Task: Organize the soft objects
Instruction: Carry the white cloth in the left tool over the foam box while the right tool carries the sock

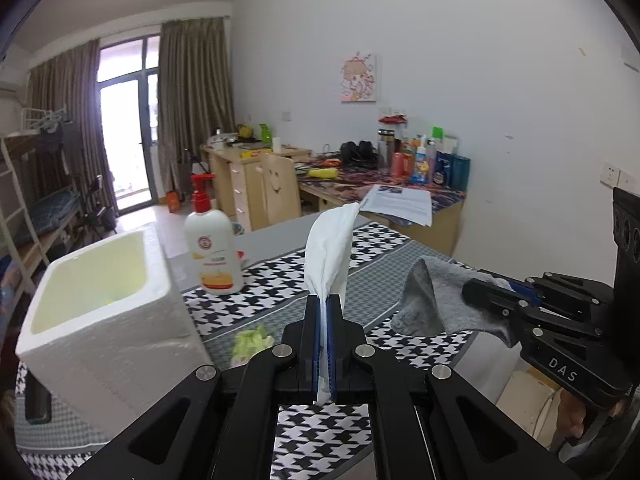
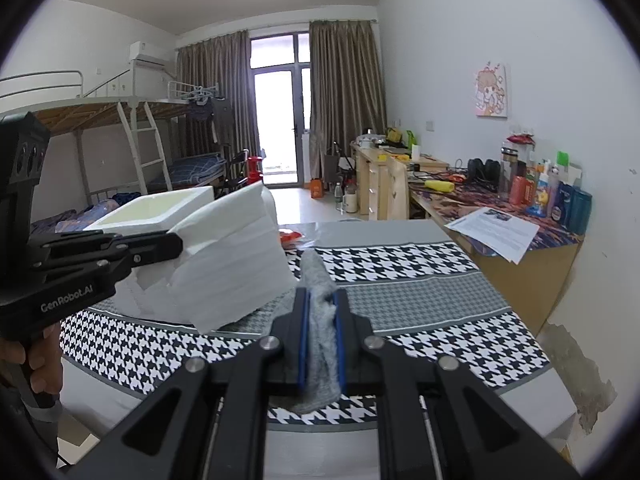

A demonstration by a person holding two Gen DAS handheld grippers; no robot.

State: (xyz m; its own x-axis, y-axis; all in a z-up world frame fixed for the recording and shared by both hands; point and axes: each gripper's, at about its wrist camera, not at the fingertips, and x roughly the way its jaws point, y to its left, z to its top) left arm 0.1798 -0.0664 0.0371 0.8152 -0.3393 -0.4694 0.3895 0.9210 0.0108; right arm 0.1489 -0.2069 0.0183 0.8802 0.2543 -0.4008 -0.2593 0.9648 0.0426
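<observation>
The table, covered in a black-and-white houndstooth cloth with grey bands (image 2: 420, 300), ends at a straight far edge, beyond which open tiled floor runs to the glass balcony door. On its right side the table edge stands near a long wooden desk crowded with bottles and papers (image 2: 520, 208), with only a narrow gap between. The middle of the cloth, ahead of both grippers, lies largely free.

The left gripper (image 1: 323, 304) has its blue-padded jaws pressed together on a thin white sheet of soft foam wrap (image 1: 328, 248), which stands up from the pads and curls over at the top, lifted clear of the cloth. In the right wrist view the same sheet (image 2: 236, 264) spreads wide beside the left gripper (image 2: 176, 246).

The right gripper (image 2: 322, 304) pinches a grey fuzzy sock (image 2: 320, 320) between its pads; the fabric pokes up ahead of the jaws and hangs below them. In the left wrist view the sock (image 1: 436, 300) droops from the right gripper (image 1: 472, 290), above the cloth.

At the left of the table stands a white square styrofoam box (image 1: 108, 320), open at the top, its inside pale yellowish; something small and yellow-green shows low inside, too dim to identify. Just behind it stands a white pump bottle with a red top (image 1: 214, 248), upright. A small crumpled light-green thing (image 1: 252, 340) lies on the cloth just beside the box's front corner.
</observation>
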